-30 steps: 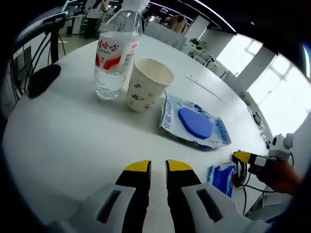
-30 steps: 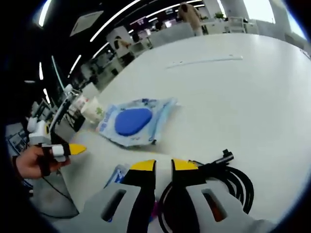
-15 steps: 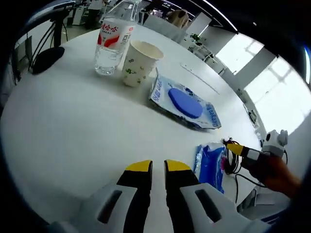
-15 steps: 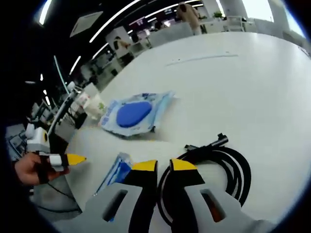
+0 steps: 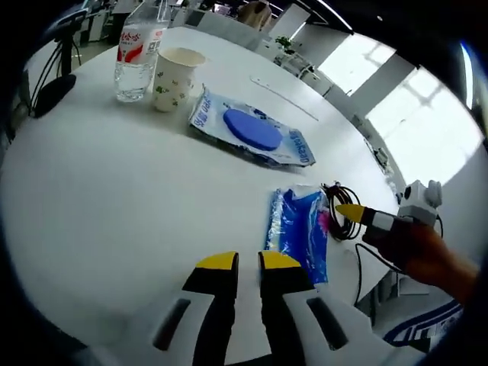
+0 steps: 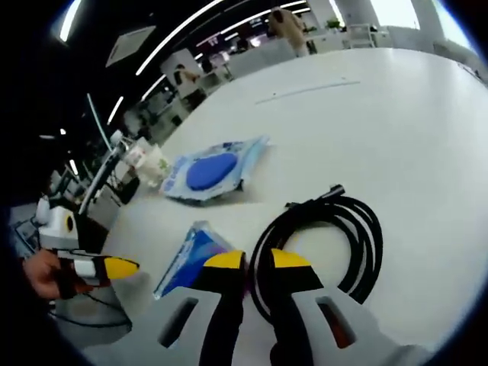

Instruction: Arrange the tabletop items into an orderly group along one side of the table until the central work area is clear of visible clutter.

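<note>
Left gripper (image 5: 248, 261) low over the near edge of the white bench (image 5: 114, 198), yellow-tipped fingers (image 5: 216, 261) close together with a narrow gap, nothing between them. Just beyond the tips, slightly right: a small blue packet (image 5: 299, 232) flat on the bench. Past the packet, farther in: a larger wipes pack (image 5: 252, 136) with a round blue lid, lying flat. Beyond the wipes pack, at the far left: a paper cup (image 5: 174, 78) upright, touching or just beside a clear water bottle (image 5: 137, 52) with a red label, also upright. Right of the blue packet, at its far end: a coil of black cable (image 5: 345, 221), with the right gripper (image 5: 349, 213) reaching in from the right, its yellow tip over the packet's edge, gripped by a hand (image 5: 427, 255) from behind.

Right gripper (image 6: 250, 261) pointed across the bench (image 6: 396, 130), fingers (image 6: 287, 260) nearly shut, thin gap, clamped on nothing visible; tips over the near arc of the black cable (image 6: 335, 236), contact not clear. Left of the cable, just beside it: the blue packet (image 6: 191, 255). Beyond the packet: the wipes pack (image 6: 212, 171), and farther left the paper cup (image 6: 155, 164). Left gripper (image 6: 114, 267) at the lower left, off the bench edge, held level by a hand (image 6: 42, 274), fingers' spacing impossible to tell.
</note>
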{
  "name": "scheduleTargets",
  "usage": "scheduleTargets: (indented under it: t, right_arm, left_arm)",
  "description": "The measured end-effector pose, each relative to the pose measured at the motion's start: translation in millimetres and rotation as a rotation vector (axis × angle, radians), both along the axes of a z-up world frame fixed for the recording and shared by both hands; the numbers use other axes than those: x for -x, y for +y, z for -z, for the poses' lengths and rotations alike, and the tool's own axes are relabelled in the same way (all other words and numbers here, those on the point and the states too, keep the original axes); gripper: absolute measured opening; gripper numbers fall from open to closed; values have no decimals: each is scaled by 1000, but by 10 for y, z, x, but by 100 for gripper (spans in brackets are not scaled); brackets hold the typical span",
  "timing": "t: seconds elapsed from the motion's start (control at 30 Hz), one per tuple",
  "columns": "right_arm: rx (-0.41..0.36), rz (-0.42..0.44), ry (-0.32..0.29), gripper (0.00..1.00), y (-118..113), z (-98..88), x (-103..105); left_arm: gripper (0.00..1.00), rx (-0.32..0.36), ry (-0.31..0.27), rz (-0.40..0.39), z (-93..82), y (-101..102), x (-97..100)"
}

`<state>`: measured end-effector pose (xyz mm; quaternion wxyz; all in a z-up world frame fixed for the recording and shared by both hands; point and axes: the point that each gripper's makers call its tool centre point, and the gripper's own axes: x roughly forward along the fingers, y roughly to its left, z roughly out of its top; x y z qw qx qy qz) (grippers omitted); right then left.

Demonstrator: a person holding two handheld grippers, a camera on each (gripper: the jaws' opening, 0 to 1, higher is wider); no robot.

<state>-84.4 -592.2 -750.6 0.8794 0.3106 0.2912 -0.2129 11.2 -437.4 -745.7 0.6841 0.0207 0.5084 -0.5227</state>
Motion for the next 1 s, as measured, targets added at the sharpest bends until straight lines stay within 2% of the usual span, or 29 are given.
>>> scheduleTargets:
  t: [0.23,0.33,0.43,0.67,0.77,0.9,1.0]
  right_arm:
    - [13,-35,11,11,101,9,-10]
    - [21,-50,12,12,121,-6,-16]
    - [25,-56,12,13,113,-24,-33]
    - [54,-94,18,15,57,-65,-146]
    - [67,-121,23,16,51,-73,-223]
    - [89,-176,52,18,71,-33,-300]
    - [100,-206,66,20,89,-24,-350]
  left_arm:
    - [11,-27,82,47,8,53,370]
    - [12,-41,101,55,11,76,446]
    - [17,-29,168,48,0,78,561]
    - [20,-52,204,55,40,125,703]
    - [21,-35,297,-8,-16,71,781]
    - [22,-47,262,21,-6,86,786]
    - [22,-56,269,44,12,112,893]
